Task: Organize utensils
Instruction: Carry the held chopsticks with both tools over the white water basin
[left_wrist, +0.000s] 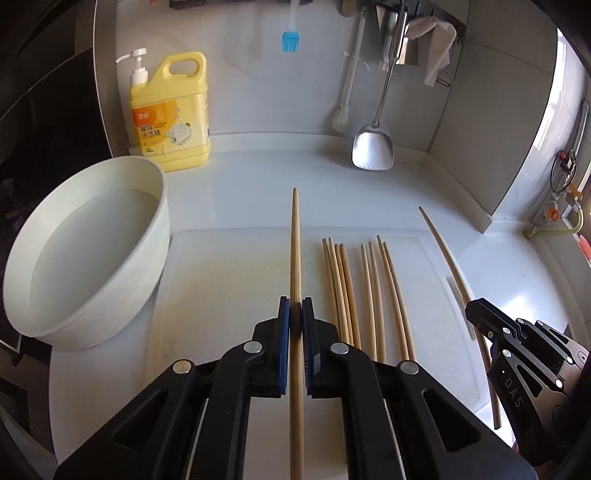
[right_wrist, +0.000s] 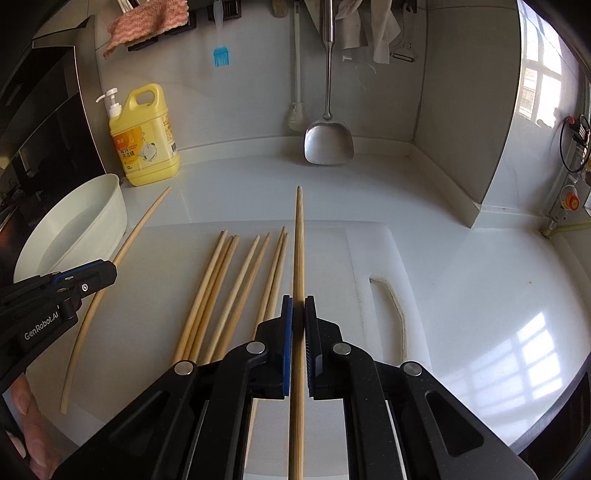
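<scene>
You've got one chopstick in each tool right now: the left tool (left_wrist: 295, 317) is clamped narrow on a left chopstick (left_wrist: 295, 251) that points straight ahead, and the right tool (right_wrist: 298, 317) is pinched the same way on a right chopstick (right_wrist: 299, 251). Both sticks look held above the cutting board (left_wrist: 229, 280), apart from the row of loose chopsticks (left_wrist: 354, 291) already lying side by side between the two tools.

My take: you're adding these to the row, so keep each stick parallel to the ones lying there, lower it until it's flat on the board just beside the outermost stick, then let go gently so it doesn't roll. Try to line the tips up with the others. Careful not to nudge the row with the tool body.

A white basin (left_wrist: 88, 258) holding water sits to the left on the table (left_wrist: 258, 162).

Readable stuff: "GenRobot.AI" is printed on the left tool in the right view, "DAS" on the right tool in the left view. The yellow dish soap jug (left_wrist: 173, 114) has Chinese lettering I can't make out reliably.
</scene>
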